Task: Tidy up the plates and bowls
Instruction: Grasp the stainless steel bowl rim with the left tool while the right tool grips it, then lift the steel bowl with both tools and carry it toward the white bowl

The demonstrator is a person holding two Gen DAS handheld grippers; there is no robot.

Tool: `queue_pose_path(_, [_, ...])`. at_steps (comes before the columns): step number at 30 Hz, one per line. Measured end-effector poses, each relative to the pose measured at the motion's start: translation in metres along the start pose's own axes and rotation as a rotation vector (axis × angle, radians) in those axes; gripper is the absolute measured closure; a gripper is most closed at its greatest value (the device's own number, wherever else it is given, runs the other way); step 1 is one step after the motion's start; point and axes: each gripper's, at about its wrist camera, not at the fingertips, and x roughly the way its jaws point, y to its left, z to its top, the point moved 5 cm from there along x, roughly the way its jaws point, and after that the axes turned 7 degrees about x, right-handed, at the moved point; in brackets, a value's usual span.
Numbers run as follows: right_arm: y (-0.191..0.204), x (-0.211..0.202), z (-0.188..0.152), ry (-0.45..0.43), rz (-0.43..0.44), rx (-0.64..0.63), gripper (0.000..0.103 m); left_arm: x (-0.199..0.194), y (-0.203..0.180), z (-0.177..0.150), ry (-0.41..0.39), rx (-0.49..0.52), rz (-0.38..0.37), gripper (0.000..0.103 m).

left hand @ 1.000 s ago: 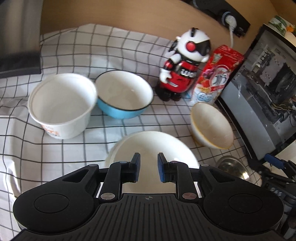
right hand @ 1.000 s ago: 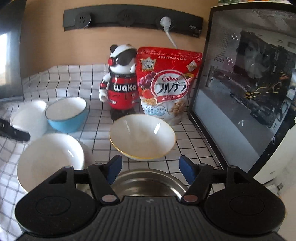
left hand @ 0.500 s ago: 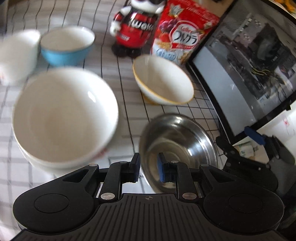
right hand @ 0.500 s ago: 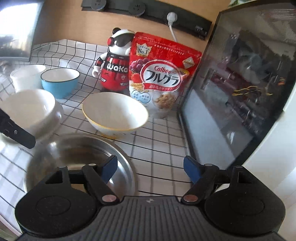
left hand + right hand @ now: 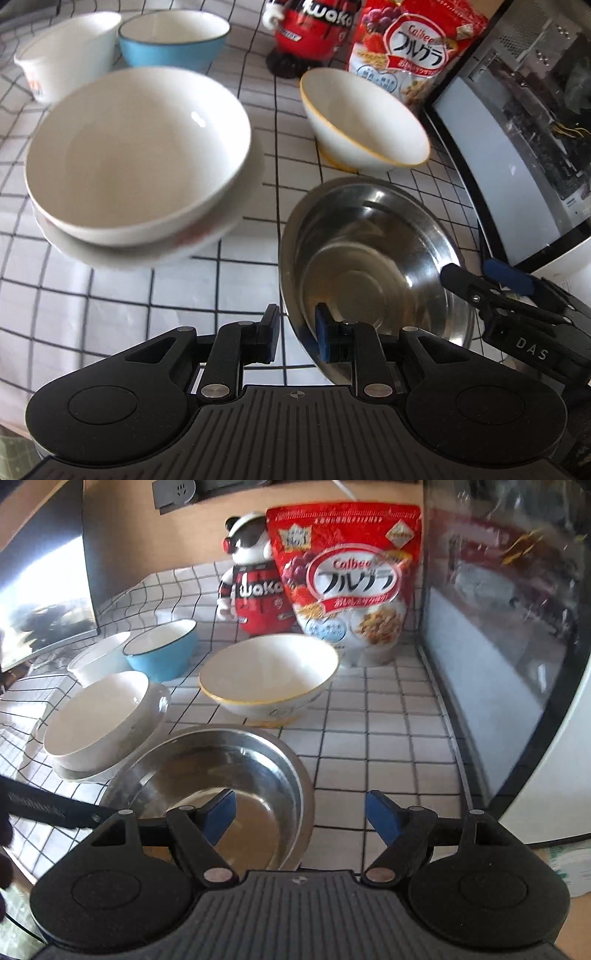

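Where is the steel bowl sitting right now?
The steel bowl sits low and centre in the right wrist view, on the checked cloth in front of the yellow-rimmed bowl and beside the stacked white bowl on its left.

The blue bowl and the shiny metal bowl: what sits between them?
The large white bowl on its plate lies between the blue bowl and the metal bowl, clearest in the right wrist view.

bare checked cloth (image 5: 384, 746) lies open at three o'clock of the steel bowl (image 5: 221, 771), up to the glass-fronted cabinet (image 5: 498, 657). at ten o'clock the white bowl (image 5: 99, 716) crowds its rim. at twelve o'clock the yellow-rimmed bowl (image 5: 266, 675) stands near, with the cereal bag (image 5: 351, 583) and toy figure (image 5: 255, 587) walling the back.
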Motion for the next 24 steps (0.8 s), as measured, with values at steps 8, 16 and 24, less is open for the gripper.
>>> queue_pose_path(8, [-0.009,0.036,-0.006,0.139,0.055,0.118,0.054,0.022,-0.006,-0.008,0.05,-0.02,-0.015,0.08])
queue_pose_path(16, [0.0,0.048,-0.007,0.16,0.055,0.077,0.068,0.028,-0.006,-0.003,0.03,-0.026,-0.038,0.081])
queue_pose_path(24, [0.004,0.05,-0.007,0.181,0.038,0.063,0.075,0.029,-0.012,-0.004,0.04,0.017,0.005,0.087])
